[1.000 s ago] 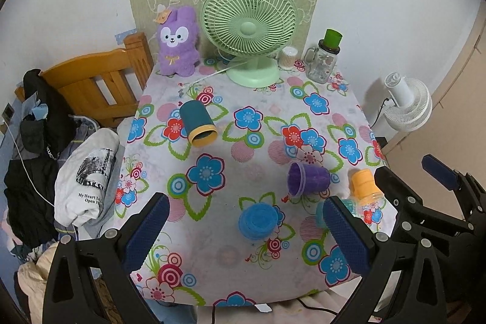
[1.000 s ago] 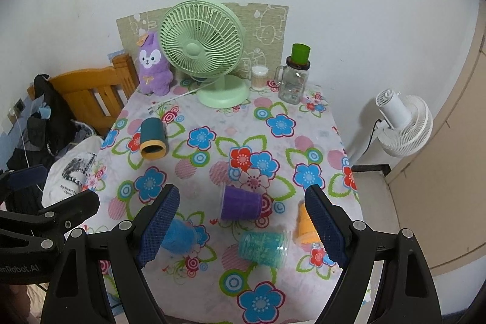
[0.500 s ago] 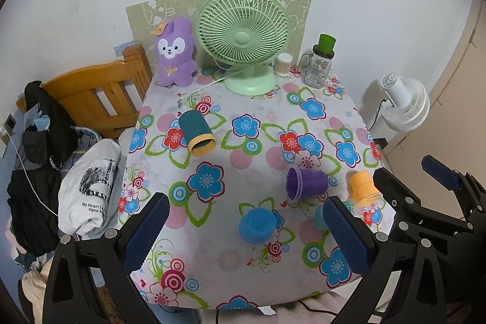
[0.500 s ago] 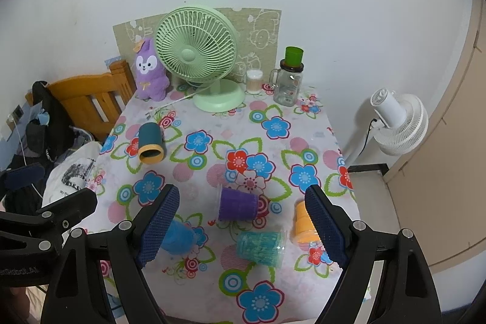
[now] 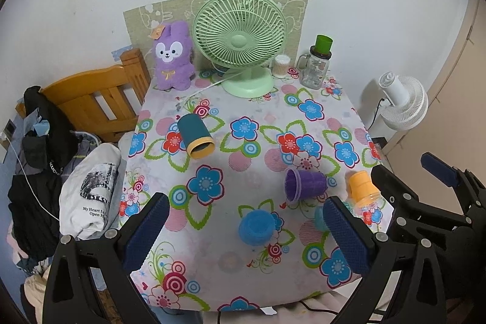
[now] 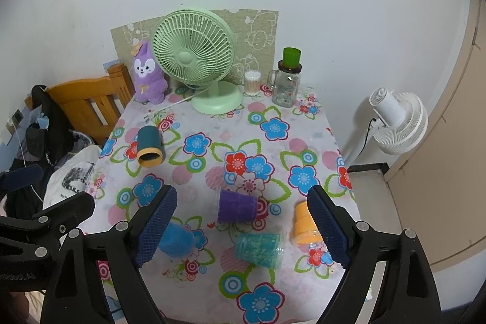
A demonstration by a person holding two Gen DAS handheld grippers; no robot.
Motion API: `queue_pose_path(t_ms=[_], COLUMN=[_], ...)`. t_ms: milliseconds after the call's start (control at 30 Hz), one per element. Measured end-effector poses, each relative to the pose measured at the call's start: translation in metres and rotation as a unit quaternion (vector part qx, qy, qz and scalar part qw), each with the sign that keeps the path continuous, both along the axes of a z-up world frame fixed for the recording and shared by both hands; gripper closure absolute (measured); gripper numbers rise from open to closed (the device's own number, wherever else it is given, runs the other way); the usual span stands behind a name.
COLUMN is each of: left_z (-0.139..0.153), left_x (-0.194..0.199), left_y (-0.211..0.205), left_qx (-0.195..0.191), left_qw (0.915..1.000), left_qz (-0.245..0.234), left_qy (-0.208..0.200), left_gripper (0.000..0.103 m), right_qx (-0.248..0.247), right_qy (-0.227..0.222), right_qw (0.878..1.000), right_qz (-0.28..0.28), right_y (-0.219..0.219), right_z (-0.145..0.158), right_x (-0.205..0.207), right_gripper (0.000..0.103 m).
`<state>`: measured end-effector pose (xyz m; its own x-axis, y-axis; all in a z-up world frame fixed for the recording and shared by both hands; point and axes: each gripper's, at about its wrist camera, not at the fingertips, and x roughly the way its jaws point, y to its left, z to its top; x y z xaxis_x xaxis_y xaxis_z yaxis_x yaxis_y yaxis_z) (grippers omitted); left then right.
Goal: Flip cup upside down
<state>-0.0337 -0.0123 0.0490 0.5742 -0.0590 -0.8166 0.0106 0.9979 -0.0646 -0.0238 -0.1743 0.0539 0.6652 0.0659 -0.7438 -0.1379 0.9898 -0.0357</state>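
Both claws, left claw (image 5: 243, 228) and right claw (image 6: 243, 228), gape empty above purple cup (image 6: 235, 206)

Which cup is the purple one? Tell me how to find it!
Start at the big green fan at the back of the flowery table and come toward the near edge. The purple cup lies on its side between the orange cup and blue cup; it alone is purple.

**Cups near the table's front, fan at the back**

On the table (image 6: 306, 123), the desk fan (image 6: 194, 56) stands rearmost, plush rabbit (image 6: 147, 81) left, glass jar (image 6: 287, 81) right. One cup (image 6: 148, 146) lies mid-left; four cups (image 6: 237, 207) cluster near the front.
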Motion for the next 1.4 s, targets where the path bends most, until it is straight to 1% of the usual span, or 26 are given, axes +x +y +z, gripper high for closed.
queue_pose_path(t_ms=[667,1000,1300,1400], left_z=[0.004,0.003,-0.009,-0.014], left_x=[0.004,0.004,0.015,0.02], left_y=[0.0,-0.002,-0.003,-0.005], left_qx=[0.006,0.003,-0.002,0.002], left_qw=[1.0,1.0,0.9998,0.9998], left_qz=[-0.006,-0.006,-0.009,-0.008], left_qy=[-0.003,-0.001,0.017,0.019], left_gripper=[0.001,0.001,0.001,0.0], right_qx=[0.001,0.001,-0.002,-0.006], right_qy=[-0.004,-0.004,0.005,0.009], right_qw=[1.0,1.0,1.0,1.0], right_qz=[-0.007,-0.007,-0.01,-0.008], right_y=[-0.003,-0.004,-0.011,-0.011], right_z=[0.003,0.003,0.0,-0.004], right_x=[0.003,0.003,0.01,0.016], right_gripper=[0.013,0.013,0.011,0.01])
